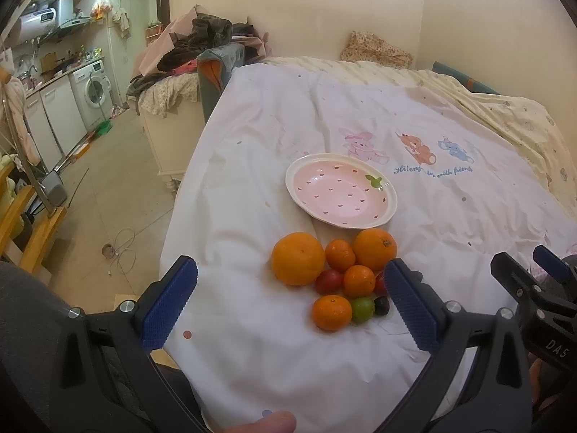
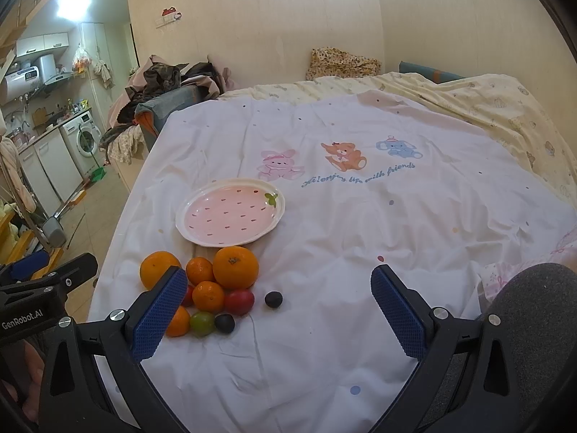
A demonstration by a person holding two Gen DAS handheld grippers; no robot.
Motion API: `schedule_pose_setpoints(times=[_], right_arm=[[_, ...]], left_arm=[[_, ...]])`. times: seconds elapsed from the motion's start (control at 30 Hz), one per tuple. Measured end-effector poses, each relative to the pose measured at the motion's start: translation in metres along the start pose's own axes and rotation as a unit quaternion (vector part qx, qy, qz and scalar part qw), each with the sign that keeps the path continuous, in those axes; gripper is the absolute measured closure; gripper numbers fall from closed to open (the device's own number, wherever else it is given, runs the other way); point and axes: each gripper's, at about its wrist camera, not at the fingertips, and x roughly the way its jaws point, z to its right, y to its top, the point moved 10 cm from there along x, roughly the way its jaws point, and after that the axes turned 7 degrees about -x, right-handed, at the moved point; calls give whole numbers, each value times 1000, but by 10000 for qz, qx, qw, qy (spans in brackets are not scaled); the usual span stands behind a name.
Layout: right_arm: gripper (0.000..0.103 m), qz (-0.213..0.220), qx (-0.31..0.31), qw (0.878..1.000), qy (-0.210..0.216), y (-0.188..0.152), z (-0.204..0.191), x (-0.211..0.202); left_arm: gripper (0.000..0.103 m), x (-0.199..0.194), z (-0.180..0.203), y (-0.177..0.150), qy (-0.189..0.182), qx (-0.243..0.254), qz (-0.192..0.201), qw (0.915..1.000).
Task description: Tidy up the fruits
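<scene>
While both grippers, left (image 1: 290, 303) and right (image 2: 277, 306), gape empty, perhaps 10 fruits (image 2: 209, 288) sit beside the plate (image 2: 187, 213).

Between the left gripper's (image 1: 290, 301) fingers, the oranges (image 1: 298, 258) are showing dimpled, softly shining peel; the red tomato (image 2: 239, 301) and green tomato (image 1: 362, 309) are gleaming smooth. Beyond the fingertips, the glazed ceramic plate (image 1: 340, 190) is glinting glossy on the matt, creased cotton sheet (image 2: 360, 238). The finger pads (image 2: 158, 313) are looking like knurled blue rubber on matt black plastic with bright metal screws (image 2: 117, 314).
</scene>
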Motion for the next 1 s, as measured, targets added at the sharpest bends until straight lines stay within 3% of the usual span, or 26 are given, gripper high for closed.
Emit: schedule_pose_setpoints(times=[1.0], right_arm=[[0,-19,14,10000,-8,-2,2,1]], left_arm=[[1,-1,-3,5,11,-32,12,10000]])
